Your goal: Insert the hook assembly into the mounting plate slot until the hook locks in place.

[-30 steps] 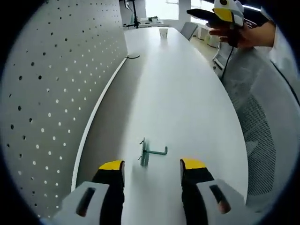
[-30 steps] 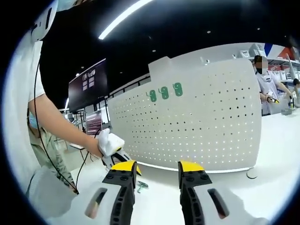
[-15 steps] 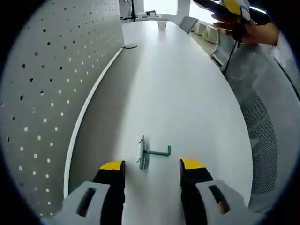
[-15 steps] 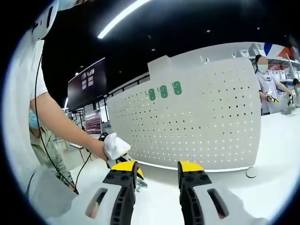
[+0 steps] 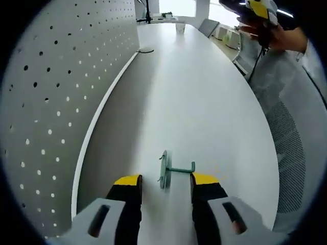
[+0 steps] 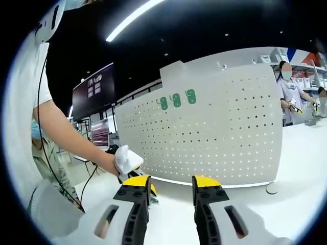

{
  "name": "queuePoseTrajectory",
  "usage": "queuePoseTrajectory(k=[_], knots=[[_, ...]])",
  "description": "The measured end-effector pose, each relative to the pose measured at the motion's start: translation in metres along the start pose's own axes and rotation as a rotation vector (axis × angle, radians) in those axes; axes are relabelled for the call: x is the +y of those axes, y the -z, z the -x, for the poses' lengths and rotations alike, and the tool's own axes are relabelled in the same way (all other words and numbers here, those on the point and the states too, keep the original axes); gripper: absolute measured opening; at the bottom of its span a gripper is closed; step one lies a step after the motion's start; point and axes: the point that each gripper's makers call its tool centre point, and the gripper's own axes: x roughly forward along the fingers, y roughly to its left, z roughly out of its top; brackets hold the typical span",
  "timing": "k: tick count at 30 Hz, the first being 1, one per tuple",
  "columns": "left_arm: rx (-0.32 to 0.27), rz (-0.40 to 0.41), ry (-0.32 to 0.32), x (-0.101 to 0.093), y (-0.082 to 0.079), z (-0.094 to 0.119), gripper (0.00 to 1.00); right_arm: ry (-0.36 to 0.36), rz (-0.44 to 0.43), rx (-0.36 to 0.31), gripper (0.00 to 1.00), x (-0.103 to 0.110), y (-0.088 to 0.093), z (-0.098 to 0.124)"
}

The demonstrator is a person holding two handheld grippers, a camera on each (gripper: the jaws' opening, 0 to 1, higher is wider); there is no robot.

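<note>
A small green hook assembly (image 5: 170, 170) lies on the white table (image 5: 194, 97), its flat plate on edge and its hook arm pointing right. My left gripper (image 5: 166, 179) is open and low over the table, with the hook's near end between its yellow-tipped fingertips. The white perforated mounting plate (image 5: 46, 97) stands upright along the left side; from the other side it shows as a wide pegboard (image 6: 214, 132) with green hooks (image 6: 176, 99) hung near its top. My right gripper (image 6: 170, 181) is open and held high with nothing in it. It shows as the other gripper (image 5: 255, 13) at the top right.
A paper cup (image 5: 180, 28) stands at the table's far end, and a dark cable (image 5: 145, 50) lies by the plate's foot. A mesh chair (image 5: 288, 153) stands off the table's right edge. A person's arm (image 6: 66, 135) reaches in from the left. People stand behind at the right (image 6: 291, 89).
The left gripper has moved forward and down onto the hook, which now sits between its fingertips, and its jaws have narrowed slightly. The right gripper's view has hardly shifted.
</note>
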Motion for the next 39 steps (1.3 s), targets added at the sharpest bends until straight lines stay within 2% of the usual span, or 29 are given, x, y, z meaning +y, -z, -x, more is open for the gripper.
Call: queuePoseTrajectory(k=[2,6,13,20,26,28,39], knots=[[-0.002,0.025,-0.013,0.0026,0.0006,0.0007,0.32,0.002,-0.002,-0.003,0.30,-0.0004,-0.0007,0.0004],[-0.017,0.032,-0.023,0.0037,0.0011,0.0012,0.28,0.003,0.003,-0.001,0.29,-0.0003,-0.0006,0.0009],[-0.022,0.039,-0.045,0.0021,0.0010,0.0024,0.15,0.007,-0.002,-0.001,0.29,-0.0008,-0.0014,0.0018],[-0.033,0.050,-0.064,0.0030,0.0007,0.0021,0.14,0.005,-0.001,0.001,0.27,-0.0001,-0.0013,0.0017],[-0.035,0.062,-0.074,0.0037,-0.0001,0.0014,0.10,0.008,-0.003,0.002,0.26,-0.0015,-0.0009,0.0017],[-0.033,0.060,-0.081,0.0048,0.0002,0.0012,0.06,0.008,-0.003,0.004,0.26,-0.0019,-0.0004,0.0015],[-0.040,0.037,-0.103,0.0046,0.0001,0.0023,0.03,0.005,-0.002,0.004,0.27,-0.0016,-0.0002,0.0012]])
